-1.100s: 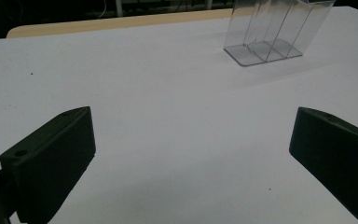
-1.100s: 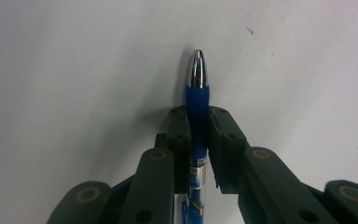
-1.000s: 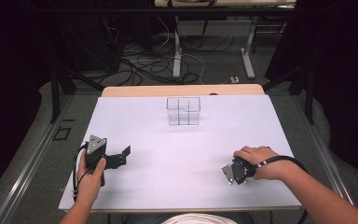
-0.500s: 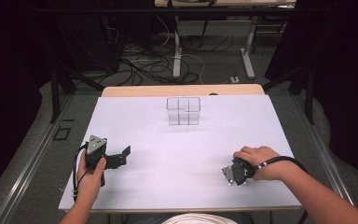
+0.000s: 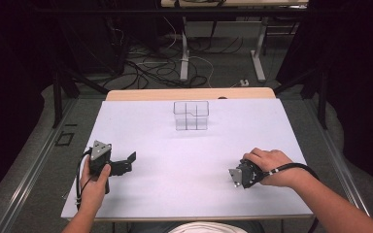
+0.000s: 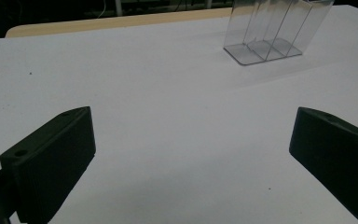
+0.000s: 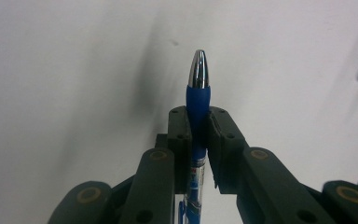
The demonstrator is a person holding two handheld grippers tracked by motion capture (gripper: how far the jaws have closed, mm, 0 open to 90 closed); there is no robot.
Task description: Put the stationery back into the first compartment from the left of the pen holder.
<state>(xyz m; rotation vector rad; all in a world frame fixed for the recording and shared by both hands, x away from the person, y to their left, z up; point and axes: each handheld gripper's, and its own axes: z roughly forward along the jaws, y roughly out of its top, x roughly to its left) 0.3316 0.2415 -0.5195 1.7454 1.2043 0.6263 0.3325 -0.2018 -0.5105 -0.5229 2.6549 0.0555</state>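
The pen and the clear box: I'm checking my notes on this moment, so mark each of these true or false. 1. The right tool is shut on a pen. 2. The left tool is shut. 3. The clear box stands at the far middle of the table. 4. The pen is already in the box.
1. The right tool is shut on a pen: true.
2. The left tool is shut: false, its jaws stand wide apart with nothing between.
3. The clear box stands at the far middle of the table: true.
4. The pen is already in the box: false, it is in the right tool.

Pen [image 7: 198, 102] barrel hidden between pads (lower end cut off).
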